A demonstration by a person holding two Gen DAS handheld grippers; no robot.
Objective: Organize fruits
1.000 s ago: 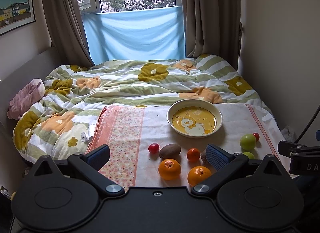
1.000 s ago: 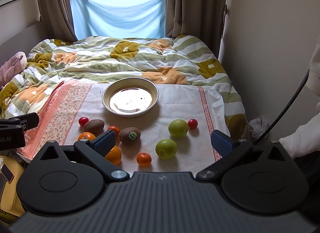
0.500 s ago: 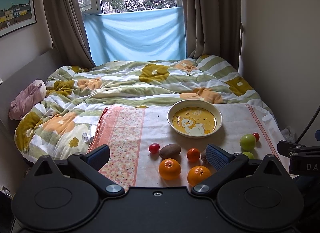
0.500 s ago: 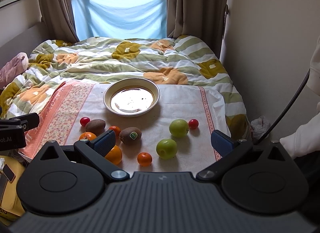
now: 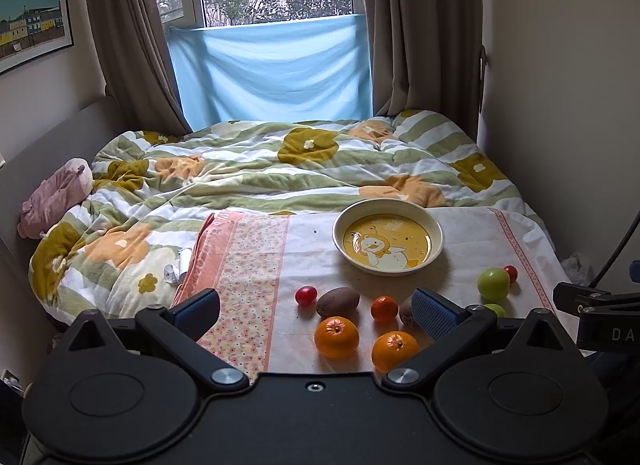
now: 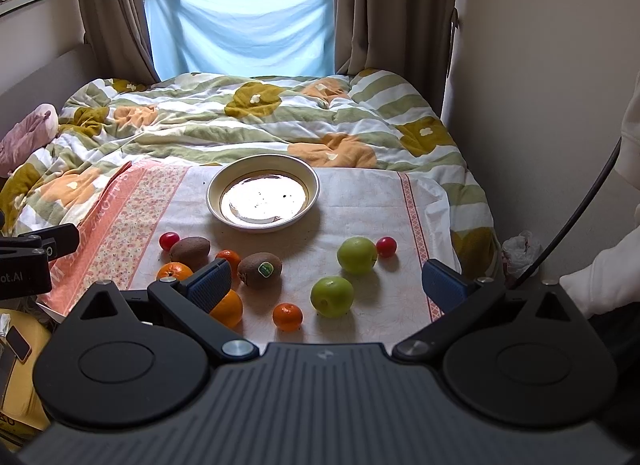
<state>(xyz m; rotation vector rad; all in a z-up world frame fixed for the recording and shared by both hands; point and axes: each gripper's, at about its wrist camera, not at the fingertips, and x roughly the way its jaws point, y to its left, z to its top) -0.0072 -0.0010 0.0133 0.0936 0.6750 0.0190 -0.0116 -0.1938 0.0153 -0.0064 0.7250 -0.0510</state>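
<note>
An empty bowl with a cartoon print [image 5: 388, 239] [image 6: 263, 198] stands on a cloth on the bed. In front of it lie loose fruits: two oranges [image 5: 336, 336] [image 5: 394, 350], two kiwis [image 6: 189, 250] [image 6: 259, 269], two small mandarins [image 6: 287, 316] [image 6: 228, 258], two green apples [image 6: 357, 254] [image 6: 332, 296] and two red cherry tomatoes [image 6: 169, 240] [image 6: 386, 246]. My left gripper [image 5: 316, 311] is open and empty, held back above the near oranges. My right gripper [image 6: 326, 285] is open and empty, held above the apples.
The white and pink cloth [image 6: 372, 201] covers the near end of a rumpled flowered duvet [image 6: 240, 117]. A pink plush toy [image 5: 56, 195] lies at the left. A wall runs along the right [image 6: 540, 85]. Curtains and a window are at the far end.
Both views have tilted up slightly, so the fruits and bowl sit a little lower in frame. Nothing on the cloth has moved and both grippers stay open.
</note>
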